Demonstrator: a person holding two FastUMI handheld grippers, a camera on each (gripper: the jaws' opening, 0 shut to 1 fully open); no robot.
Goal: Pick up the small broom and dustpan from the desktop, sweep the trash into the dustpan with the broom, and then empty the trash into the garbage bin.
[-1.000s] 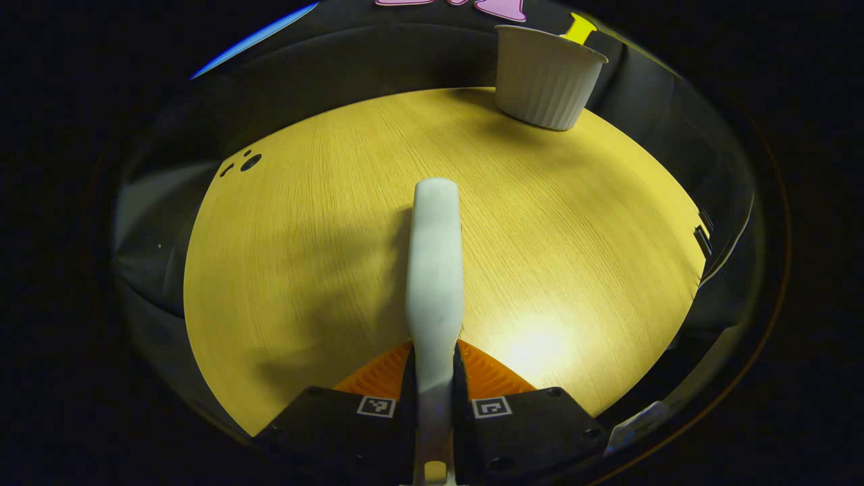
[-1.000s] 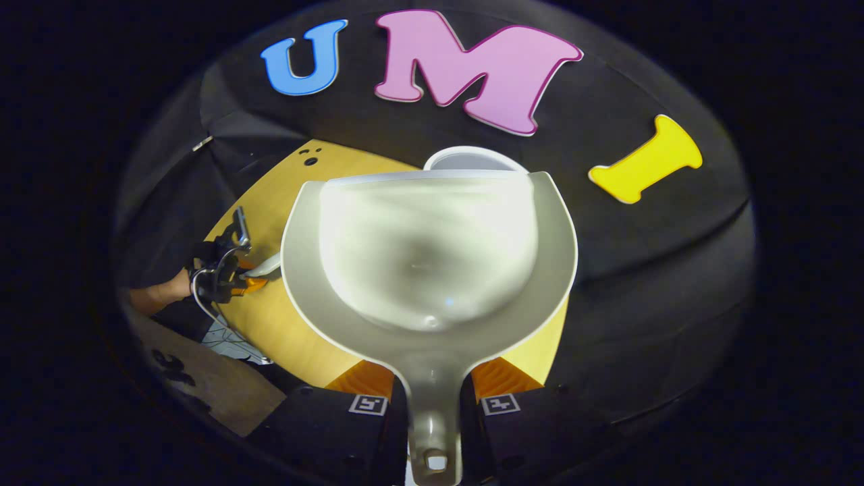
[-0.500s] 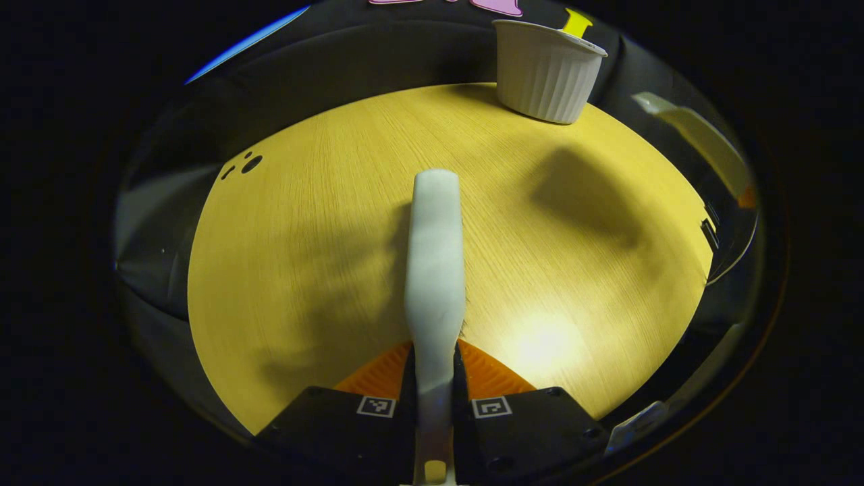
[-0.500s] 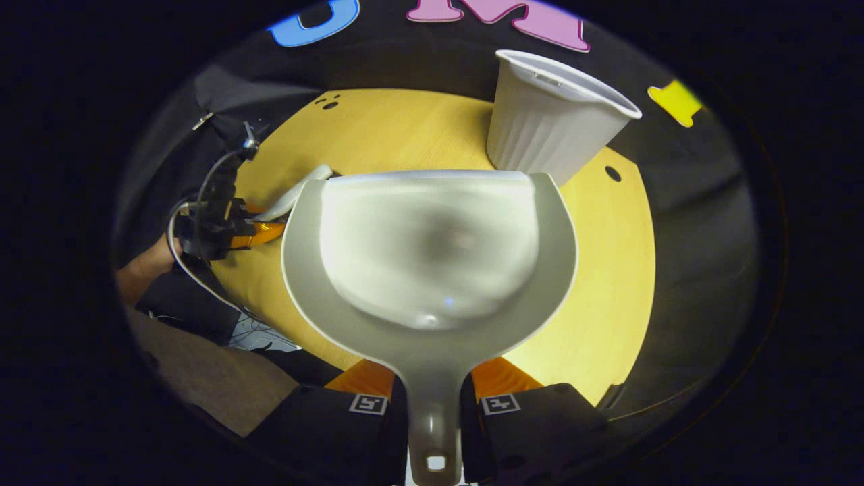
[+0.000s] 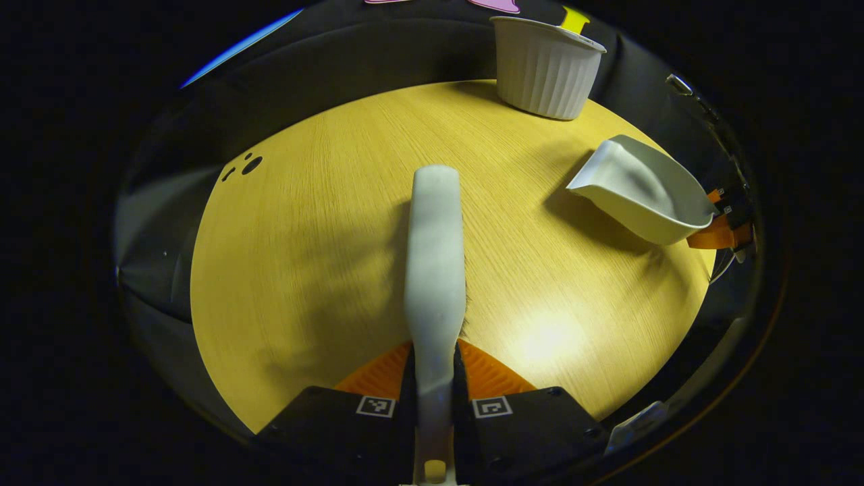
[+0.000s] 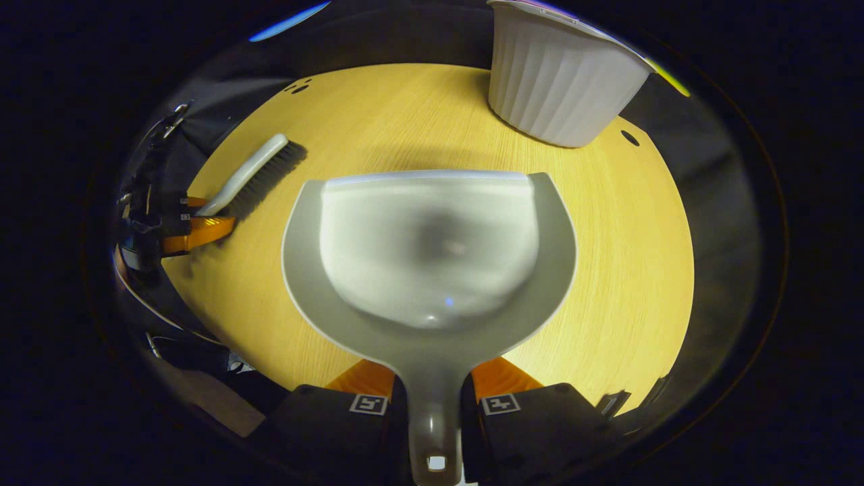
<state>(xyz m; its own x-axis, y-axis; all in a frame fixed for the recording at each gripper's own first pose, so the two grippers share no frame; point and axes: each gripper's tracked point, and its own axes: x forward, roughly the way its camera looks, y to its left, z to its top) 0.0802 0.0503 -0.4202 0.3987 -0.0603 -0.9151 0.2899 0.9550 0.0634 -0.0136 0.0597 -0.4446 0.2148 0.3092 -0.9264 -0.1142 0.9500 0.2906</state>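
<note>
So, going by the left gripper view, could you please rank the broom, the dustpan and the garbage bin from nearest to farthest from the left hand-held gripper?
1. Broom: clamped in the left hand-held gripper, pointing straight ahead.
2. Dustpan: right of centre, over the desktop.
3. Garbage bin: far edge, upper right.

No readable text; the square coded markers (image 6: 368, 404) seem to carry patterns only.

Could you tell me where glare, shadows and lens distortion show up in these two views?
Left gripper view: a bright glare patch on the desktop, a shadow under the dustpan, and the desktop edge bowed by the fisheye. Right gripper view: soft sheen inside the dustpan, and the garbage bin looks stretched.
</note>
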